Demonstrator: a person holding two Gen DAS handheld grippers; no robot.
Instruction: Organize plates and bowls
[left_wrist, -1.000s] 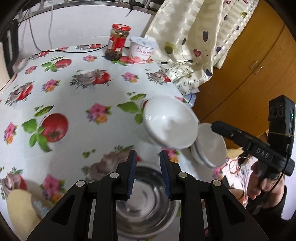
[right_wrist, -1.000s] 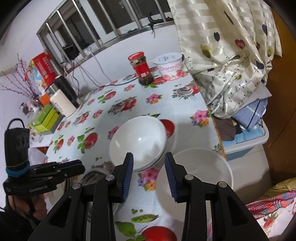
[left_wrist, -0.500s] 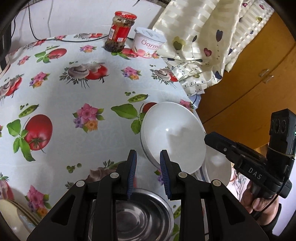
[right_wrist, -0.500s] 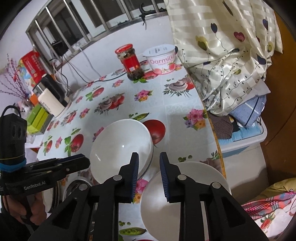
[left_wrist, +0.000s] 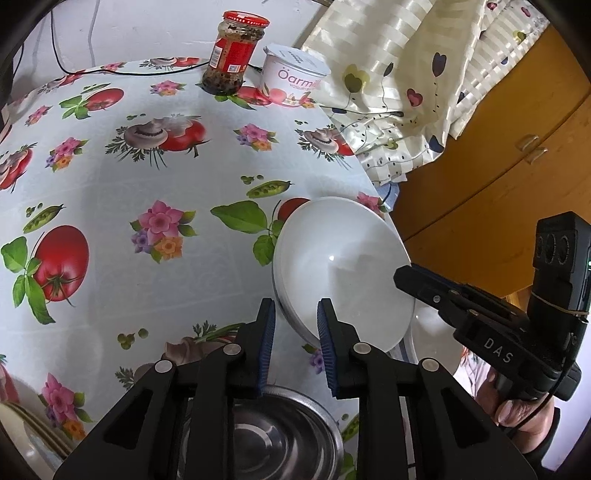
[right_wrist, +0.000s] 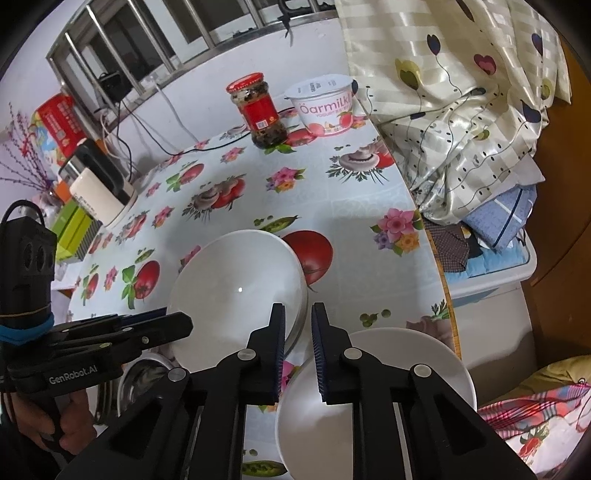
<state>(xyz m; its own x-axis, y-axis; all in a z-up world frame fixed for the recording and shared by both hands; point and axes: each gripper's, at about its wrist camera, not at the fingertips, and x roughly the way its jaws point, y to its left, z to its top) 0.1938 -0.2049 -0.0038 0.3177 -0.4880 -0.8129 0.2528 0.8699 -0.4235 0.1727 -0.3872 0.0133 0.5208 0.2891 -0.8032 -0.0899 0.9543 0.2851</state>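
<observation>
A stack of white bowls (left_wrist: 343, 273) (right_wrist: 236, 284) sits near the table's right edge. My left gripper (left_wrist: 295, 314) is open, its fingertips straddling the stack's near rim. A steel bowl (left_wrist: 258, 439) (right_wrist: 142, 376) lies under the left gripper. My right gripper (right_wrist: 298, 321) is narrowly open and empty, between the stack and a white bowl (right_wrist: 391, 373) at the table's corner. The right gripper also shows in the left wrist view (left_wrist: 402, 277), beside the stack.
A red-lidded jar (left_wrist: 231, 51) (right_wrist: 258, 110) and a yogurt tub (left_wrist: 291, 79) (right_wrist: 325, 107) stand at the back. Cream plates (left_wrist: 22, 432) lie at the lower left. A curtain (right_wrist: 454, 110) hangs over the right edge. Boxes and a kettle (right_wrist: 96, 184) stand at the far left.
My left gripper moved forward from over the steel bowl to the bowl stack's rim. My right gripper's jaws narrowed and it shifted left between the stack and the corner bowl.
</observation>
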